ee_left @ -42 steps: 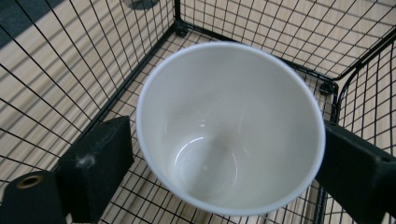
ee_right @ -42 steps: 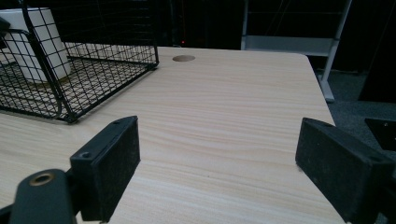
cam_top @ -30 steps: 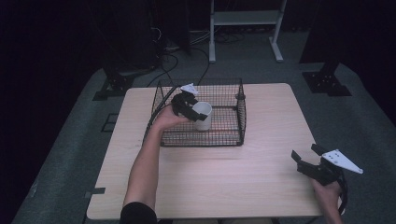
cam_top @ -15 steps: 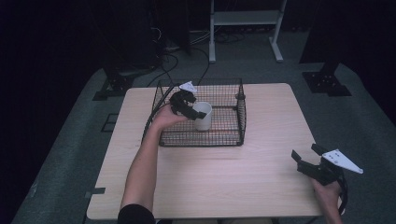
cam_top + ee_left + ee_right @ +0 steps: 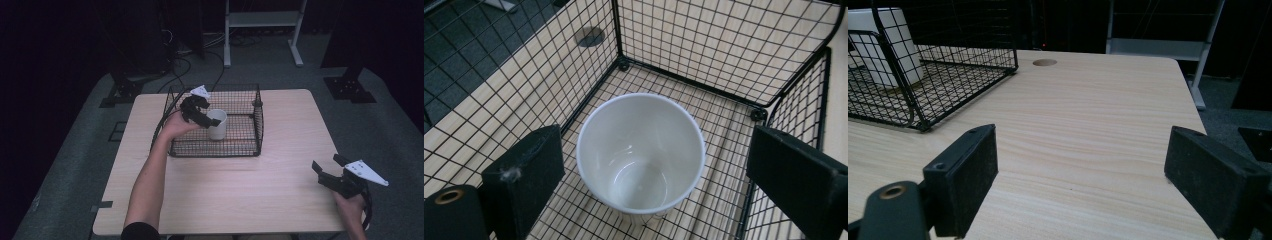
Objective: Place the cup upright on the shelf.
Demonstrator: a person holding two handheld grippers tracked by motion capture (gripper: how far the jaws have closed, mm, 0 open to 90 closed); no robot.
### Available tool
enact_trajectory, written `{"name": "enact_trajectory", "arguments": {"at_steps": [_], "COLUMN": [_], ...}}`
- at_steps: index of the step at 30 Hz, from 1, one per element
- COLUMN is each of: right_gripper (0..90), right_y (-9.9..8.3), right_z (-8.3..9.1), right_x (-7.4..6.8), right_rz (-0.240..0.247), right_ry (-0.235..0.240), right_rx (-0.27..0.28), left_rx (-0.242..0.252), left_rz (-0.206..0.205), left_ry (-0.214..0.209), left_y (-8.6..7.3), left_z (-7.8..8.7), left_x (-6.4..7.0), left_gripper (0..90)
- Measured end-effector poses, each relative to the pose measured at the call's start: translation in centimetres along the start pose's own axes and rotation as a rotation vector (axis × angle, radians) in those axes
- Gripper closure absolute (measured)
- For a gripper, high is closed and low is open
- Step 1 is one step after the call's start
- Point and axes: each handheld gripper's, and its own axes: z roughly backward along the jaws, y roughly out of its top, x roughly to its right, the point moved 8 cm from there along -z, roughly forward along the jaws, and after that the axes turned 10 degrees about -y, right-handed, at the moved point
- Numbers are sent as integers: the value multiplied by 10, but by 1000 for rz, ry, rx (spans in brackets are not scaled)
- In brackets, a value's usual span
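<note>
Two jaws of my left gripper (image 5: 654,180) stand wide around the white cup (image 5: 640,152) upright in the wire basket (image 5: 250,145), centre frame, gripping nothing; next, I judge, withdraw cleanly.

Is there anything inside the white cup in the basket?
No, the left gripper view looks straight down into the round white cup standing in the black wire basket, and its inside is bare.

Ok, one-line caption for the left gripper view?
Open left hand-held gripper straddling an upright, empty white plastic cup inside the black wire mesh basket.
</note>
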Motion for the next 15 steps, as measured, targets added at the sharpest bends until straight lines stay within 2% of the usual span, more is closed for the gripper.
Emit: {"name": "enact_trajectory", "arguments": {"at_steps": [6,15], "right_gripper": [130,130], "right_y": [0,0], "right_z": [0,0], "right_x": [0,0], "right_rz": [-1,2], "right_ry": [1,1], "right_rx": [0,0], "left_rx": [1,-11], "left_rz": [-5,-38], "left_ry": [-6,-15], "left_y": [4,9], "left_z": [3,7], "left_x": [6,21], "left_gripper": [78,77]}}
